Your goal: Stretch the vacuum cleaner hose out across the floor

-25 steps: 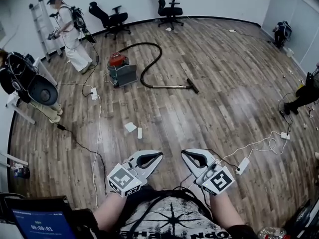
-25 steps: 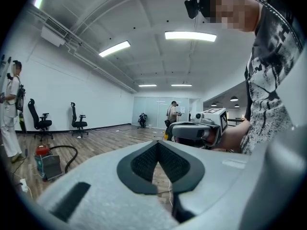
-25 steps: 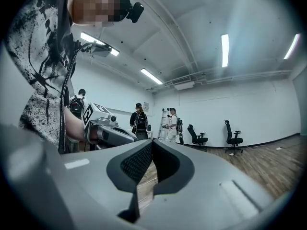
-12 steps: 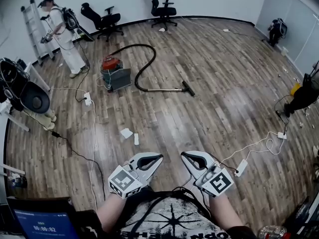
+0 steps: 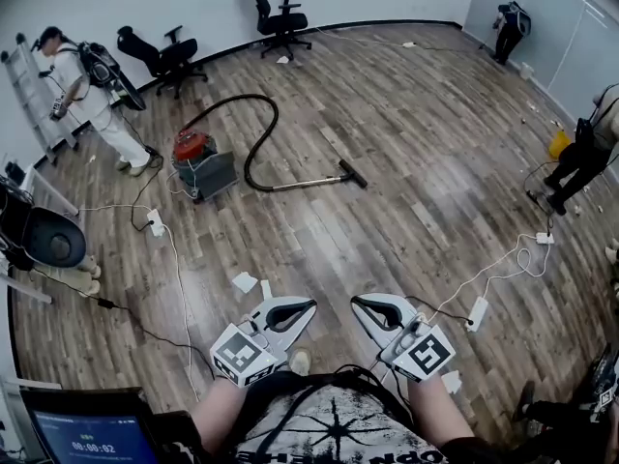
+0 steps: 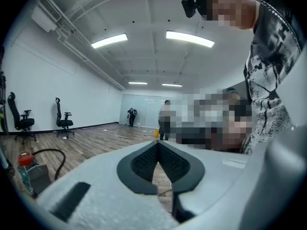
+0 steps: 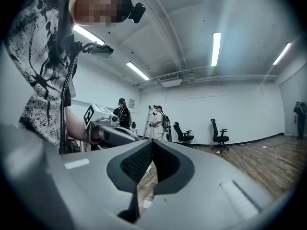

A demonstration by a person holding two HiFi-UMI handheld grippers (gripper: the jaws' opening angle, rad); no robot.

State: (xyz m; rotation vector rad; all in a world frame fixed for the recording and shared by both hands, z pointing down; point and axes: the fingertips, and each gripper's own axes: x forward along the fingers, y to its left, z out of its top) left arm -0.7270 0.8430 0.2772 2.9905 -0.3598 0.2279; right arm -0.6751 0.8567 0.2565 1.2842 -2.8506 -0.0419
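Well short of the curled vacuum hose (image 5: 261, 135) — left gripper (image 5: 309, 305) and right gripper (image 5: 357, 304) both closed, empty; approaching comes first, then opening to grasp.

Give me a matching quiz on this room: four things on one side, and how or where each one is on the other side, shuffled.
1 vacuum hose
2 vacuum canister
3 ladder
4 left gripper

A shut, empty
B red-topped
C curved on the floor
D against the wall

Pairs: 1-C, 2-B, 3-D, 4-A
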